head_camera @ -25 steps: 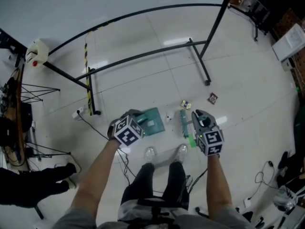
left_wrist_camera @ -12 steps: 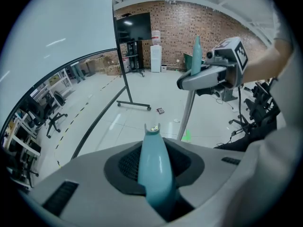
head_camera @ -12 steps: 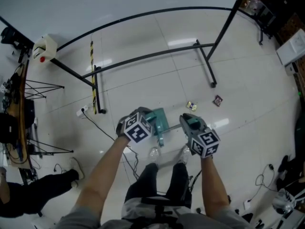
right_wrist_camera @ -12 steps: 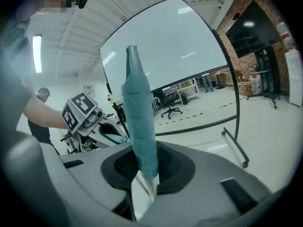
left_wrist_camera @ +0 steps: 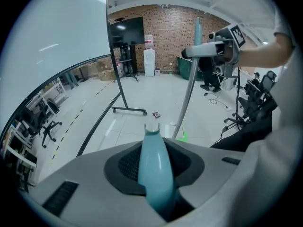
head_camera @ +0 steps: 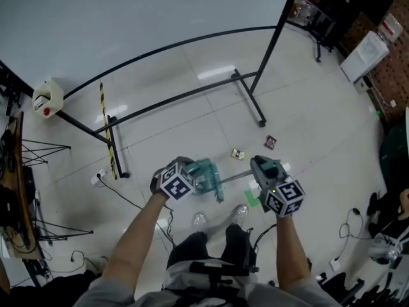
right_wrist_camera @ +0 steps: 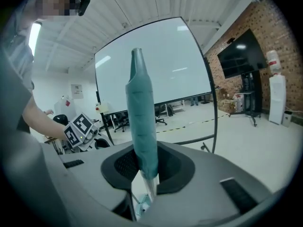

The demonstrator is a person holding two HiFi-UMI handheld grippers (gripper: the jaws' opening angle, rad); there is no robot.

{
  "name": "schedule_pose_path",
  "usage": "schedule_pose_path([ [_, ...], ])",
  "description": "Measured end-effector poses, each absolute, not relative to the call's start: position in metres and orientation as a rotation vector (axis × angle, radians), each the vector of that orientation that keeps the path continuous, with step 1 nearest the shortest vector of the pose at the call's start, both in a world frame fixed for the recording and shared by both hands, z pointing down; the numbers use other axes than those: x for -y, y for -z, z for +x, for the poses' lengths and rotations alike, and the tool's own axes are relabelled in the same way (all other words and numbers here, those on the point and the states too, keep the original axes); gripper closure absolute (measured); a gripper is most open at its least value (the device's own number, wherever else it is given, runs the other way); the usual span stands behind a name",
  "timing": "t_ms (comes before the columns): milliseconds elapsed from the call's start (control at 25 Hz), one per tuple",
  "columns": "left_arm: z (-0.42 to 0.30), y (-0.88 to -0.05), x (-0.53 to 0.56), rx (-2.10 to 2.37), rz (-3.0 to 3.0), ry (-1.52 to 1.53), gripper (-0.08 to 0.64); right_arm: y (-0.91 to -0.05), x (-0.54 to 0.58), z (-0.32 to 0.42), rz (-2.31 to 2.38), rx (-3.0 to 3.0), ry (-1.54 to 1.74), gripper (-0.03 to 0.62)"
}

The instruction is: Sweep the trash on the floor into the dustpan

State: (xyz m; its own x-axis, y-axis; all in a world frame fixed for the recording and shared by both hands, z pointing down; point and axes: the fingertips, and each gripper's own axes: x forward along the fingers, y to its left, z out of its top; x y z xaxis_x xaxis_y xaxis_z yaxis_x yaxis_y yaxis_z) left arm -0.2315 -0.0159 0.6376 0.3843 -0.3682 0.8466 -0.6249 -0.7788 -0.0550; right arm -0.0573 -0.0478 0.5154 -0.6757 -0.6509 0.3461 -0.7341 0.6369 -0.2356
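teal dustpan [head_camera: 203, 173] and teal broom handle [right_wrist_camera: 141, 122]; glossy white tiled floor [head_camera: 307, 126] with a green patch [left_wrist_camera: 182, 136]; yellow-and-black striped tape [head_camera: 105, 117]; black frame [head_camera: 279, 25]; red brick wall [left_wrist_camera: 175, 37].

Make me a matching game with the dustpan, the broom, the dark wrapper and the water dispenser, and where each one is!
Things:
1. dustpan
2. broom
3. dark wrapper
4. water dispenser

Places:
A. lying on the floor near the whiteboard stand
B. held by its handle in the left hand-held gripper
C. standing by the brick wall
D. held by its handle in the right hand-held gripper

Pairs: 1-B, 2-D, 3-A, 4-C
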Motion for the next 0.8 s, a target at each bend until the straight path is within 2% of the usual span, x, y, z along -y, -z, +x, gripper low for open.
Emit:
schedule_pose_path([
  [520,-0.141,-0.64,0.122,0.711,2.439,-1.492,0.457,-0.528,0.145,0.112,1.55,2.464,-0.515,0.535],
  [800,-0.103,-0.648,0.171,0.576,2.479,-1.577,0.459,-0.552,0.182,0.152,1.658,2.366,-0.528,0.534],
])
